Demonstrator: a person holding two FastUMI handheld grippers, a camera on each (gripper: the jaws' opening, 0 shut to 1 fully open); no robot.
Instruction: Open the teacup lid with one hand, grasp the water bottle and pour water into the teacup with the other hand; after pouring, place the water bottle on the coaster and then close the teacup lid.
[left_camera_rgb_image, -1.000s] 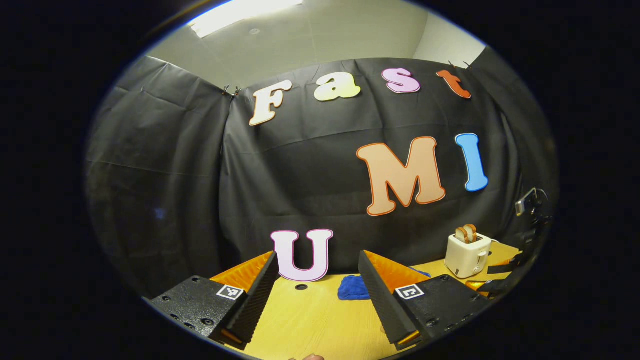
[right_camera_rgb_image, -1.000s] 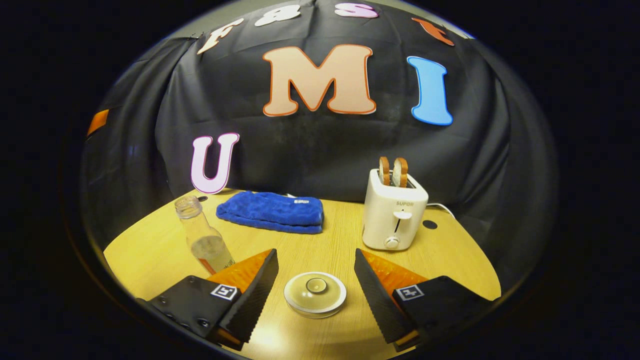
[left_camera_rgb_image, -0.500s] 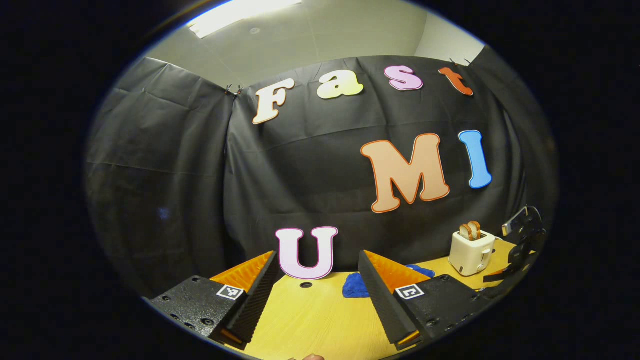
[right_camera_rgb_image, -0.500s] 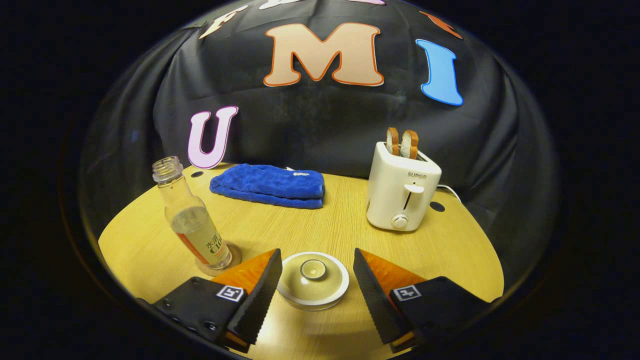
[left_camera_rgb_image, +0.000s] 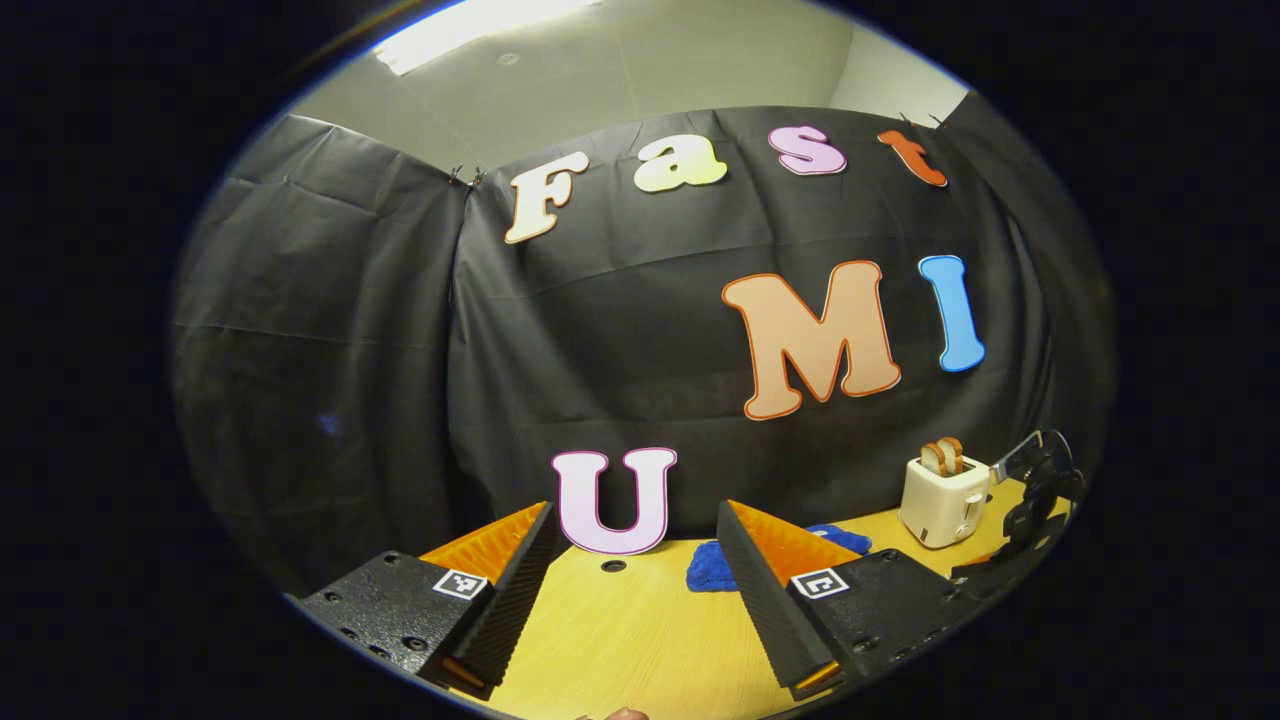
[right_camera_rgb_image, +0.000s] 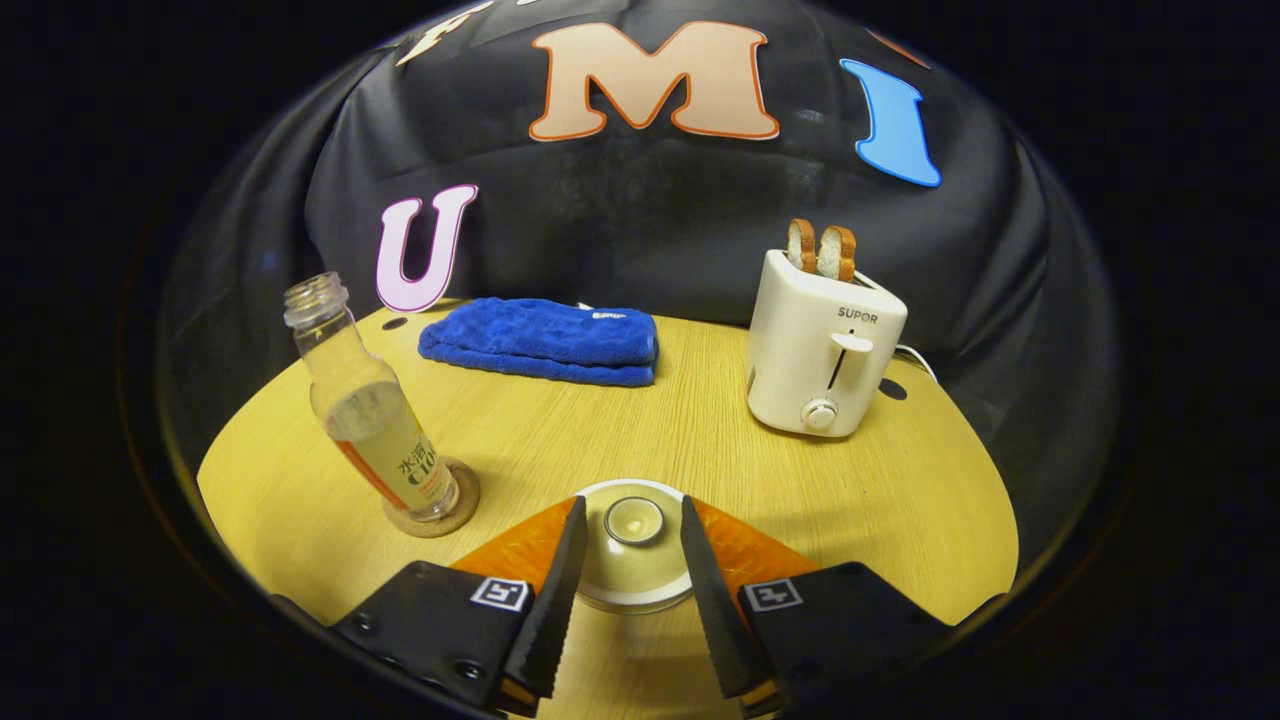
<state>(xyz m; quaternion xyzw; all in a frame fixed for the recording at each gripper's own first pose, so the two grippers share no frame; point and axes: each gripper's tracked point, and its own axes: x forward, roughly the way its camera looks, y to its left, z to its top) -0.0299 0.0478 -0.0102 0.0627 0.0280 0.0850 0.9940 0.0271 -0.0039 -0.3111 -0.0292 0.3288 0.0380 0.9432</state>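
Bottle — part-full — on coaster

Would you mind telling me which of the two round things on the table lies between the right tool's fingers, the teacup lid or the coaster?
The teacup lid, pale with a central knob; the brown coaster sits leftward under the water bottle.

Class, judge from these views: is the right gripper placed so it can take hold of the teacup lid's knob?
Probably yes: the right gripper straddles the teacup lid, its fingers either side of the knob with nothing between.
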